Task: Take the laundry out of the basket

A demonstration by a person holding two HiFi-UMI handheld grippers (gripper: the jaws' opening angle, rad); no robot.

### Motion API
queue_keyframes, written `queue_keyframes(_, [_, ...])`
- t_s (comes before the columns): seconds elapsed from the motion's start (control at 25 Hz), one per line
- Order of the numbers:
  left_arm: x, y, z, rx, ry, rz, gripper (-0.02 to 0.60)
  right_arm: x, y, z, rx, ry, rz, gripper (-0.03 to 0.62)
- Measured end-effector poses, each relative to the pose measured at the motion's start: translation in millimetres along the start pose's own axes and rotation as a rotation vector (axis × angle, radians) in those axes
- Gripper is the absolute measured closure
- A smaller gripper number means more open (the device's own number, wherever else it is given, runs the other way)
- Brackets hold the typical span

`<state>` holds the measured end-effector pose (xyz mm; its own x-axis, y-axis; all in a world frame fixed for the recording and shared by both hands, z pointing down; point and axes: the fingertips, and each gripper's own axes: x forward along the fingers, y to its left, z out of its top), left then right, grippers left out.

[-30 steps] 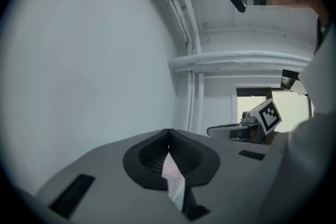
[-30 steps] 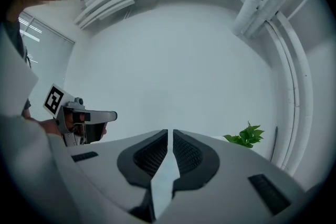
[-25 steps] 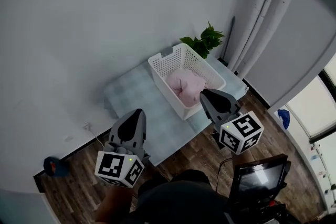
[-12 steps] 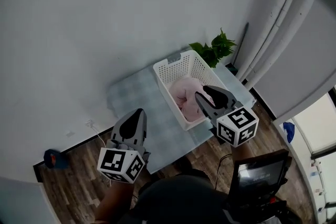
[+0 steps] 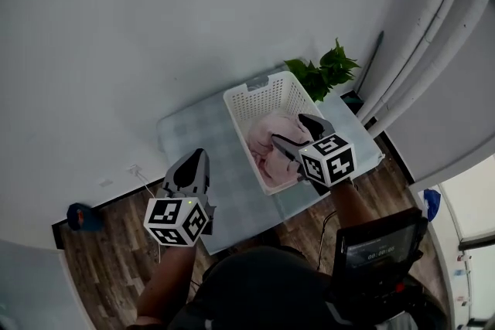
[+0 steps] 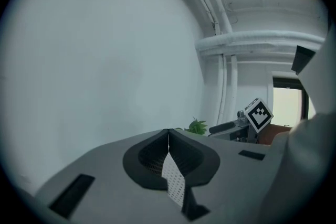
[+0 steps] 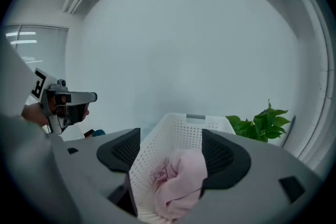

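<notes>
A white perforated laundry basket (image 5: pixel 263 93) (image 7: pixel 184 136) stands on a table with a pale checked cloth (image 5: pixel 201 135). Pink laundry (image 5: pixel 267 139) (image 7: pixel 181 181) lies bunched inside it. My right gripper (image 5: pixel 288 134) (image 7: pixel 170 152) hovers over the basket's near end, its jaws opening with nothing pressed between the pads; the pink laundry shows through the gap below. My left gripper (image 5: pixel 192 166) (image 6: pixel 168 139) is shut and empty, held left of the basket over the table's near edge.
A green potted plant (image 5: pixel 323 69) (image 7: pixel 262 123) stands behind the basket by white pipes (image 5: pixel 418 50) on the wall. A blue object (image 5: pixel 80 216) lies on the wood floor at the left. A dark device with a screen (image 5: pixel 379 247) sits at the lower right.
The right gripper moved left and forward over the basket and its jaws spread apart from shut. The left gripper stayed shut, shifting only slightly.
</notes>
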<state>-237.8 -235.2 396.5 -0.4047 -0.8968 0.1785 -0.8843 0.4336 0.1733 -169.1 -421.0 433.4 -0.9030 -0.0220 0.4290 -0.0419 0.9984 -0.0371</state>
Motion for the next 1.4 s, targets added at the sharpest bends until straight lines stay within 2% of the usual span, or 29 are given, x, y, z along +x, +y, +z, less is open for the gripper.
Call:
queue_keyframes(0.2, [13.2, 12.4, -27.2, -0.05, 0.048, 0.062, 0.572, 39.4, -17.0, -31.1, 0.007, 0.129, 0.05, 0.18])
queue_keyframes(0.36, [19.5, 19.5, -48.6, -0.076, 0.081, 0.088, 0.572, 71.7, -25.6, -58.9, 0.076, 0.232, 0.094, 0.135])
queue_keyframes(0.52, [25.9, 27.7, -54.6, -0.077, 0.087, 0.101, 0.572, 96.0, -39.6, -82.5, 0.09, 0.319, 0.068, 0.108])
queue_keyframes(0.68, [37.1, 40.4, -61.8, -0.059, 0.085, 0.117, 0.572, 115.3, -47.4, -100.5, 0.074, 0.403, 0.069, 0.092])
queue_keyframes(0.84, [52.7, 51.1, -85.4, -0.108, 0.101, 0.112, 0.572, 132.5, -54.3, -121.8, 0.056, 0.497, 0.053, 0.085])
queue_keyframes(1.04, [67.5, 49.9, -109.9, -0.067, 0.169, 0.095, 0.572, 147.1, -55.1, -157.6, 0.028, 0.608, 0.046, 0.085])
queue_keyframes(1.2, [71.8, 45.1, -121.5, -0.031, 0.199, 0.063, 0.571, 154.8, -67.0, -189.2, -0.002, 0.71, -0.011, 0.085])
queue_keyframes(1.4, [70.0, 43.8, -128.8, -0.033, 0.215, 0.058, 0.571, 164.5, -65.2, -207.8, 0.002, 0.77, 0.019, 0.085])
